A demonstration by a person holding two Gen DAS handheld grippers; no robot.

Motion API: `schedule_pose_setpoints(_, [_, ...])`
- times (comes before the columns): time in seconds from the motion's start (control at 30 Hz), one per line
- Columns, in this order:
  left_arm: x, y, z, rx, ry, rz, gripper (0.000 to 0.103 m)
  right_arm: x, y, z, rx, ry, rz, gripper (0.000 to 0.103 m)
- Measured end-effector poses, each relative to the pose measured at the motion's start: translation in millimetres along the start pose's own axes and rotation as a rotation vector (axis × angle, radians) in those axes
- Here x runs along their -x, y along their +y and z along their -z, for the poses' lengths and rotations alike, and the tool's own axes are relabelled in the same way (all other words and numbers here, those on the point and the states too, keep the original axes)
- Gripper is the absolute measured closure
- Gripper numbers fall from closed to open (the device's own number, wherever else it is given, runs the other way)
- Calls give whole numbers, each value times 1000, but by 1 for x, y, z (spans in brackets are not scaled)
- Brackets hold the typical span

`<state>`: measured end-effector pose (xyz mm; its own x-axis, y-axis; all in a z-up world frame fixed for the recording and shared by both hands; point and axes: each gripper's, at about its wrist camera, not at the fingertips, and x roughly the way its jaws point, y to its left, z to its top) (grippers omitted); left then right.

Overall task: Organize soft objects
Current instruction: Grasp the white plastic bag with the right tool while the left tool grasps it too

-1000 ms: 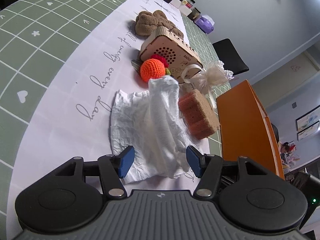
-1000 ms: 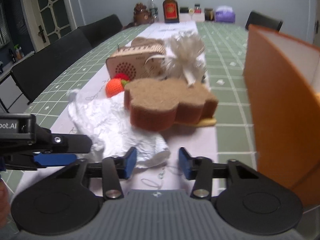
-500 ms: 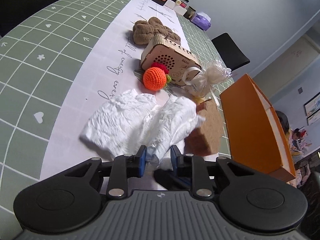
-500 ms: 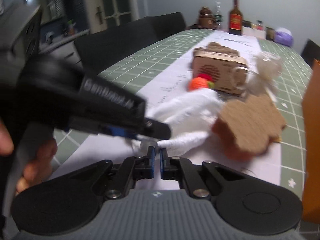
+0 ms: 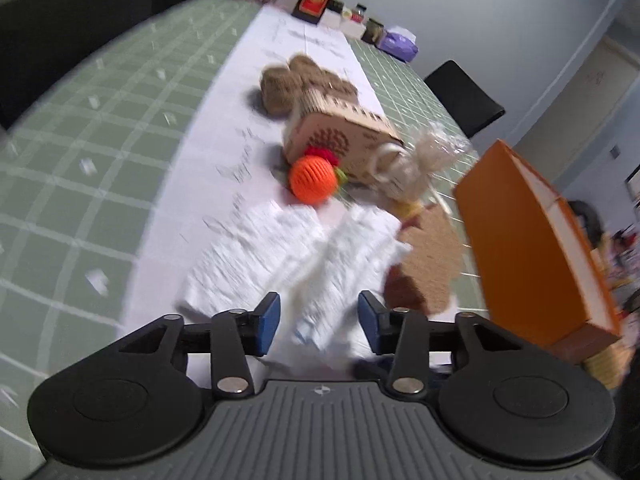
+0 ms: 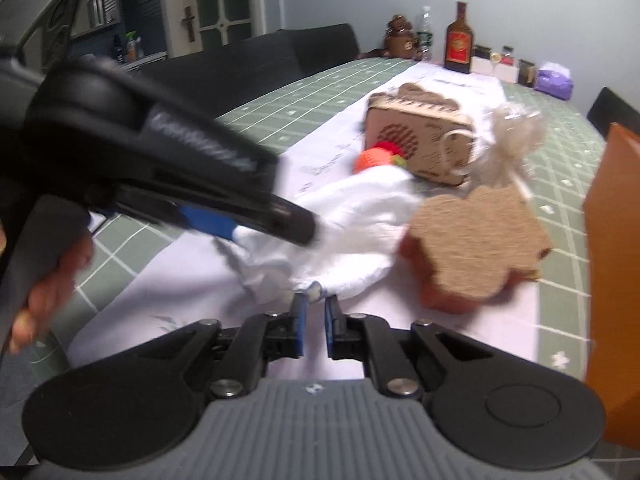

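A crumpled white cloth [image 5: 280, 248] lies on the white table runner; it also shows in the right wrist view [image 6: 360, 220]. My left gripper [image 5: 319, 322] is open with the cloth's near fold between its blue pads, not clamped. My right gripper [image 6: 315, 326] is shut on the cloth's near corner. A brown flower-shaped sponge [image 6: 476, 240] lies right of the cloth, also in the left wrist view [image 5: 430, 264]. An orange knitted ball [image 5: 313, 180] lies beyond the cloth. The left gripper's body [image 6: 168, 152] crosses the right wrist view.
A wooden radio-shaped box [image 5: 344, 140] and a clear wrapped bundle [image 5: 428, 160] stand behind the ball. Another brown sponge [image 5: 304, 80] lies farther back. An orange box [image 5: 532, 248] stands at the right. Bottles and jars [image 6: 460, 44] are at the table's far end.
My left gripper had shut on the cloth and has now opened again. My right gripper closed on the cloth's corner and still holds it. Both views shifted.
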<state>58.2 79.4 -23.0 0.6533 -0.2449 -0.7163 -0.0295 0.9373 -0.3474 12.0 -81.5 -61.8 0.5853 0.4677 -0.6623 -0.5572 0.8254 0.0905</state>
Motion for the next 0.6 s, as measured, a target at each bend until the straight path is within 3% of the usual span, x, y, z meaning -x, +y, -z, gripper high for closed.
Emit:
schedule_pose_setpoints(0.03, [1,-1,-2,-38,-9,-23,38,2,-3,-1,-9,-8,9,71])
schedule_pose_setpoints(0.07, [-1,-1,-5,-70,-1,-29,30,4,-6,-2,-17,-19,14,70])
schedule_pose_setpoints(0.23, [-21,16,-18,-79,49,29,20,3,-18,-6,-63,-30,24,70])
schedule_pose_setpoints(0.37, [-37,24,-19,-96,54,1,18,-10,-19,-5,-71,-5,20,72])
schedule_pose_setpoints(0.47, [-43,28,-16,-85,50,31,14,-19,-19,-5,-82,-5,-1,72])
schedule_pose_setpoints(0.53, [-43,26,-16,-91,56,29,14,-26,-18,-5,-78,0,-5,81])
schedule_pose_setpoints(0.6, [-42,23,-16,-81,81,56,19,-28,-15,-6,-59,-10,-4,82])
